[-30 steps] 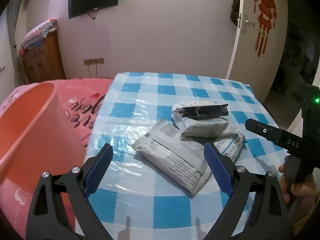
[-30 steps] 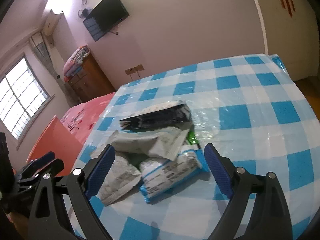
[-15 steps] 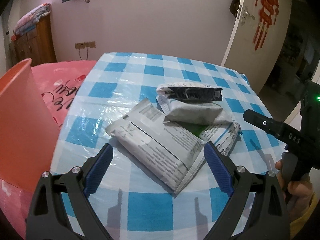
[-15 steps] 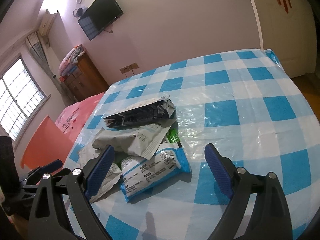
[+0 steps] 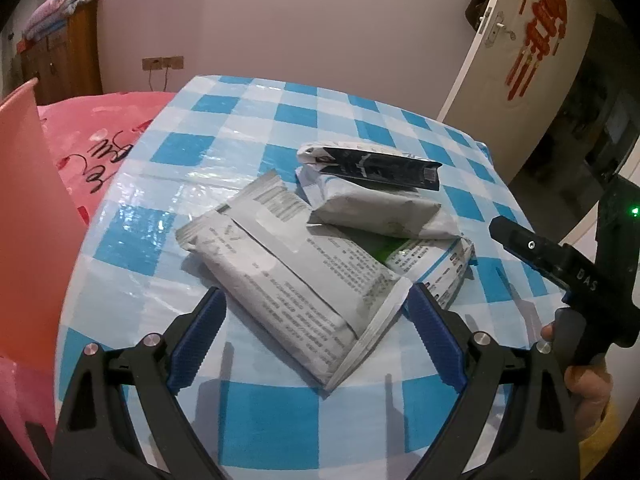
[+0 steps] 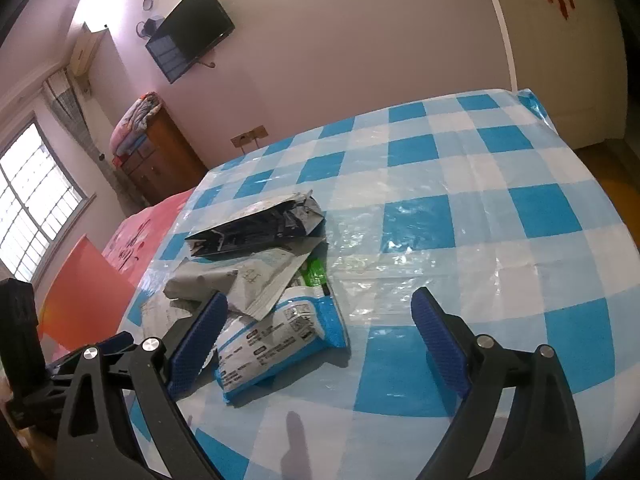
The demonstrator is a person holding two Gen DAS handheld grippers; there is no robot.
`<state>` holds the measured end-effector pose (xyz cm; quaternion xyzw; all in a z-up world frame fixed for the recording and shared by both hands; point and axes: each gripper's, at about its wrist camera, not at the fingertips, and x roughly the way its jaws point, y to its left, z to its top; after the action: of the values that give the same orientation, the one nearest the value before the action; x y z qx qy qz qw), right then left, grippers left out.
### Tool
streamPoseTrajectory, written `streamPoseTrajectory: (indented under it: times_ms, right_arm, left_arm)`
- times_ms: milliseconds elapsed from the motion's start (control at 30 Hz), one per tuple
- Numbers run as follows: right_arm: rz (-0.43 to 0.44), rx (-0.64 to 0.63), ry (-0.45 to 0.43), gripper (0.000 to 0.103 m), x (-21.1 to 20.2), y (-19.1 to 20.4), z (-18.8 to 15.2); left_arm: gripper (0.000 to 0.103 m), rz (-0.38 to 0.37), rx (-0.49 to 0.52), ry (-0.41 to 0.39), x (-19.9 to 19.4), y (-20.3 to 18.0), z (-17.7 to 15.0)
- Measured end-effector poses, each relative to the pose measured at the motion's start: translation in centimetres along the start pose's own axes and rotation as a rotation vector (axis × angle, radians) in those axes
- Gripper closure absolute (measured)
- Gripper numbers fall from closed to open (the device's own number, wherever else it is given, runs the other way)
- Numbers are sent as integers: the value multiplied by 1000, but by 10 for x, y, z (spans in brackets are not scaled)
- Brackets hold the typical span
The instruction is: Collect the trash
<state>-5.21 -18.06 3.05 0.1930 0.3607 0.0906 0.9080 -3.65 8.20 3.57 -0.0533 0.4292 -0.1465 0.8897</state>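
Left gripper point(image 5: 314, 338) jaws apart, straddling near end of grey printed wrapper point(image 5: 288, 276). Right gripper point(image 6: 320, 340) jaws apart over blue-edged packet point(image 6: 280, 344). Wrappers piled on blue-checked tablecloth point(image 6: 460, 220), black pouch point(image 5: 376, 166) on top. Orange bin point(image 5: 28, 220) at left.

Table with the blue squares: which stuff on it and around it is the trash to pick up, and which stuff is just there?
For the job:
- grey packet
- black wrapper
- folded grey bag
- blue-edged packet
- orange bin
- left gripper and right gripper, both open

Just there:
- TV
- wooden cabinet
- door
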Motion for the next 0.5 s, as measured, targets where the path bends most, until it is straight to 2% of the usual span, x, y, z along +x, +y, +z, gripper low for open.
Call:
streamPoseTrajectory:
  times_ms: [300, 500]
  right_arm:
    - [0, 20, 4, 11, 2, -9, 0]
    - [-1, 17, 14, 11, 3, -10, -1]
  left_arm:
    - [11, -30, -18, 20, 8, -4, 2]
    - [11, -8, -30, 10, 12, -4, 5]
